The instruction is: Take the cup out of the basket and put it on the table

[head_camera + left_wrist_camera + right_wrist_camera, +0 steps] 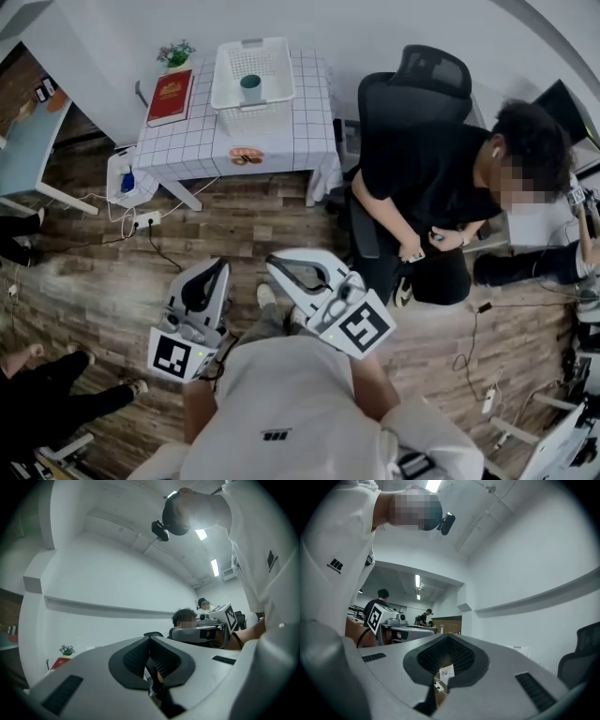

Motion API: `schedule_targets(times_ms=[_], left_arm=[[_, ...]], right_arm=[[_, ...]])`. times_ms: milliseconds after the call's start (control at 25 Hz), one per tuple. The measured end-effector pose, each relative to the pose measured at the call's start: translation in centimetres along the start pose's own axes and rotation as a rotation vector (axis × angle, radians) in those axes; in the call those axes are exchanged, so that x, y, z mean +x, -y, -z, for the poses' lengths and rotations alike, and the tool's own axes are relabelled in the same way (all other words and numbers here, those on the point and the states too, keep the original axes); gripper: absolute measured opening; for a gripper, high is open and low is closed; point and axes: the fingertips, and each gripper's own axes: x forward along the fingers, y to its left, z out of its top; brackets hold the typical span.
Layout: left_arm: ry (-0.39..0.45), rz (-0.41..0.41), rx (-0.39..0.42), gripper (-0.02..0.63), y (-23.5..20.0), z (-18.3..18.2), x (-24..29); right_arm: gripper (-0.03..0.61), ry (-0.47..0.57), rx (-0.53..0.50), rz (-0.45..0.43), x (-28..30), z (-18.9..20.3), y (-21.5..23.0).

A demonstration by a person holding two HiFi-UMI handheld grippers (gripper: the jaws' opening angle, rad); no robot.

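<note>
The cup (250, 89) stands upright in the basket (228, 97), mouth up, near its middle. The basket sits on the desk (197, 141) in the upper middle of the head view, toward the desk's far edge.

From there to me is a wide stretch of wood floor. Both grippers are low in the frame, well apart from the desk, and the cup lies straight up the picture from them.

The left gripper (221, 264) points up the frame and a touch right. In its own view its jaws meet tip to tip (150, 641) with nothing between them. The right gripper (273, 262) points up and left, and its jaws (449, 639) are pressed together and empty too.

I judge the right tip is marginally nearer the cup, though there is little in it. Either one has to open and come in over the basket's rim, then take the cup across its upright side.
</note>
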Motion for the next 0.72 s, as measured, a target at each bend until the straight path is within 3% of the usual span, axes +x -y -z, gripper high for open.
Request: schedule_targets(times_ms=[720], left_arm=[[-0.003,0.055,-0.030,0.011,-10.2,1.9,3.2]], right_arm=[[0.011,-0.047,-0.011,0.046,9.6,2.0,5.1]])
